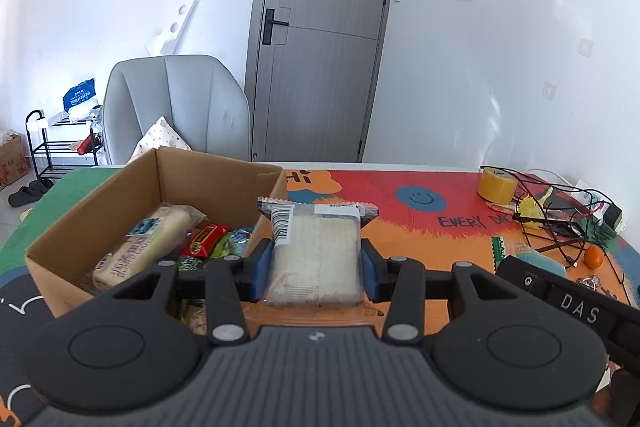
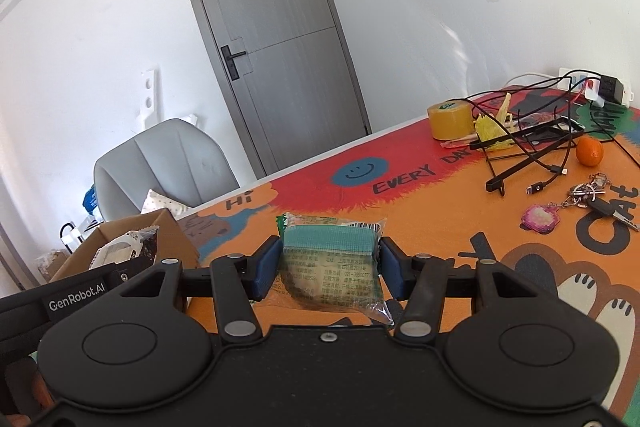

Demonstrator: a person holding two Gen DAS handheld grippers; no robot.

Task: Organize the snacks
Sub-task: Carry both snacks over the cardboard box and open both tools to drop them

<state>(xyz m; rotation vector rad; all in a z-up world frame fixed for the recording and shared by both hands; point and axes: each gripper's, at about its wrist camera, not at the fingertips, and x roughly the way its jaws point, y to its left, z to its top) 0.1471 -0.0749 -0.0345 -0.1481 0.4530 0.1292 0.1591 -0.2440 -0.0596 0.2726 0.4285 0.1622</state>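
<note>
"EVERY DAY" and "Hi" on tablecloth; "GenRobot.AI" on left gripper

Left tongs: black linkage arms, silver pivot pins, blue pads, ribbed grey housing with round black caps. Right tongs: same black arms and blue pads, white "GenRobot.AI" lettering alongside.
</note>
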